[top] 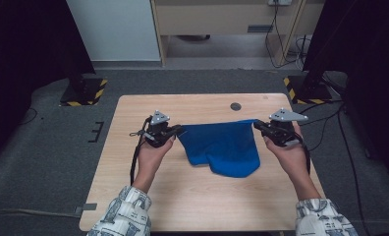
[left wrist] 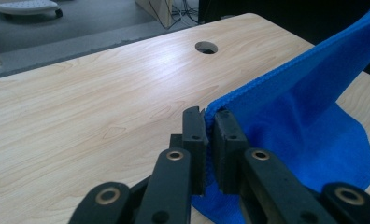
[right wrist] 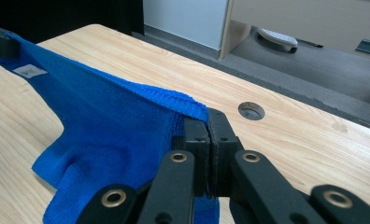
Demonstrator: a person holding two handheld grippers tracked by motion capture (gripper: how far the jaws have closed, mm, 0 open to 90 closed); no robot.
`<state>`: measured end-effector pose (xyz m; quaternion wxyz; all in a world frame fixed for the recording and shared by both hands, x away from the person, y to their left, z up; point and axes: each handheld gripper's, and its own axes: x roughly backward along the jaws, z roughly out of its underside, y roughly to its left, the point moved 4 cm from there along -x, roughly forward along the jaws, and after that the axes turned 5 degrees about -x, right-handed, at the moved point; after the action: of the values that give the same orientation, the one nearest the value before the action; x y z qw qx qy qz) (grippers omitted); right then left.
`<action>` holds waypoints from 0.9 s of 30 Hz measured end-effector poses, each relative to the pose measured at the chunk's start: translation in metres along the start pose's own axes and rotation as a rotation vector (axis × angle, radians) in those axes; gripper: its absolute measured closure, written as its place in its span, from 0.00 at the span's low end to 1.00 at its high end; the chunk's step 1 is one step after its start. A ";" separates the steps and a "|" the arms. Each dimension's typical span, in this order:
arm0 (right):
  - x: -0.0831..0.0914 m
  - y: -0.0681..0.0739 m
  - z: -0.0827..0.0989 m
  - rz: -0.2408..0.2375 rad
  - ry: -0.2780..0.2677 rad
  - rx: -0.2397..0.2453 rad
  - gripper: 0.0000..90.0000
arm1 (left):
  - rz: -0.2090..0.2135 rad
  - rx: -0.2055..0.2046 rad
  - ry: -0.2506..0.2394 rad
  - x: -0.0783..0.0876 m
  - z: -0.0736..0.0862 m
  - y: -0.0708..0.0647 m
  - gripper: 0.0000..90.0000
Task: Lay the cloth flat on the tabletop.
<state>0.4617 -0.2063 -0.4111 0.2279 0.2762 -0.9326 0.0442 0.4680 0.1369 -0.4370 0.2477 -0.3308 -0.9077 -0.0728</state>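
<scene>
— What's going on at the table?

— A person stands at the near edge, a claw in each hand. Between the two hangs a blue cloth, its top hem stretched almost straight from one side to the other.

— Who has which end?

— The left claw is clamped on the cloth's left corner. In the left gripper view its jaws are pressed together with the hem pinched between them, the cloth running up and away to the right. The right claw grips the opposite corner; in the right gripper view the jaws meet on the folded edge and the cloth runs off to the left, a small white label showing near its far end.

— Is the cloth off the table?

— Only partly. The top edge is held up over the middle of the table, while the lower part sags and lies in a rumpled heap on the wood, nearer the person.

— Anything else on the table?

— A round cable hole toward the far edge, just beyond the cloth. Past the table, two stand bases with yellow and black stripes, one at the left and one at the right, sit on the grey carpet.

— And the hands?

— Both sleeves are patterned, the forearms reaching in from the near side, well apart, one to each corner.
</scene>
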 end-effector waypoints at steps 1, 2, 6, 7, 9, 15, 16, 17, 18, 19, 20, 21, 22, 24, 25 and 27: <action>0.001 0.000 0.000 0.001 -0.002 0.002 0.99 | 0.001 -0.003 -0.008 0.002 -0.001 -0.001 0.96; 0.002 0.000 -0.001 -0.002 -0.005 -0.001 0.99 | 0.001 -0.006 -0.014 0.003 -0.002 -0.002 0.96; 0.008 0.001 -0.003 -0.004 -0.019 -0.004 0.99 | 0.001 -0.021 -0.028 0.009 -0.006 -0.005 0.97; 0.009 0.002 -0.003 -0.005 -0.022 -0.001 0.99 | 0.002 -0.020 -0.031 0.010 -0.007 -0.006 0.97; 0.012 0.002 -0.004 -0.006 -0.029 -0.002 0.99 | 0.001 -0.018 -0.043 0.013 -0.010 -0.007 0.97; 0.018 0.005 -0.007 -0.011 -0.042 0.000 0.99 | -0.004 -0.032 -0.063 0.024 -0.017 -0.010 0.97; 0.019 0.006 -0.008 -0.010 -0.048 0.002 0.99 | -0.003 -0.030 -0.068 0.025 -0.018 -0.011 0.97; 0.021 0.006 -0.008 -0.007 -0.052 0.002 0.99 | -0.002 -0.029 -0.079 0.029 -0.020 -0.012 0.97; 0.021 0.006 -0.008 -0.007 -0.052 0.002 0.99 | -0.002 -0.029 -0.079 0.029 -0.020 -0.012 0.97; 0.022 0.007 -0.009 -0.010 -0.056 0.000 0.99 | -0.002 -0.035 -0.082 0.031 -0.021 -0.013 0.97; 0.023 0.007 -0.009 -0.009 -0.057 0.000 0.99 | -0.003 -0.037 -0.087 0.033 -0.022 -0.013 0.97; 0.025 0.009 -0.010 -0.011 -0.062 0.001 0.99 | -0.002 -0.038 -0.091 0.035 -0.023 -0.014 0.97; 0.026 0.010 -0.010 -0.014 -0.061 -0.002 0.99 | -0.002 -0.038 -0.091 0.035 -0.023 -0.014 0.97; 0.027 0.010 -0.010 -0.015 -0.064 0.006 0.99 | -0.002 -0.037 -0.093 0.038 -0.023 -0.015 0.97; 0.029 0.012 -0.011 -0.014 -0.072 0.005 0.98 | -0.002 -0.041 -0.091 0.041 -0.024 -0.015 0.97; 0.031 0.013 -0.012 -0.017 -0.076 0.004 0.99 | -0.001 -0.043 -0.096 0.043 -0.024 -0.016 0.97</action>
<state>0.4366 -0.2077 -0.3862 0.1919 0.2861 -0.9382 0.0337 0.4394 0.1414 -0.3945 0.1967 -0.3386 -0.9170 -0.0764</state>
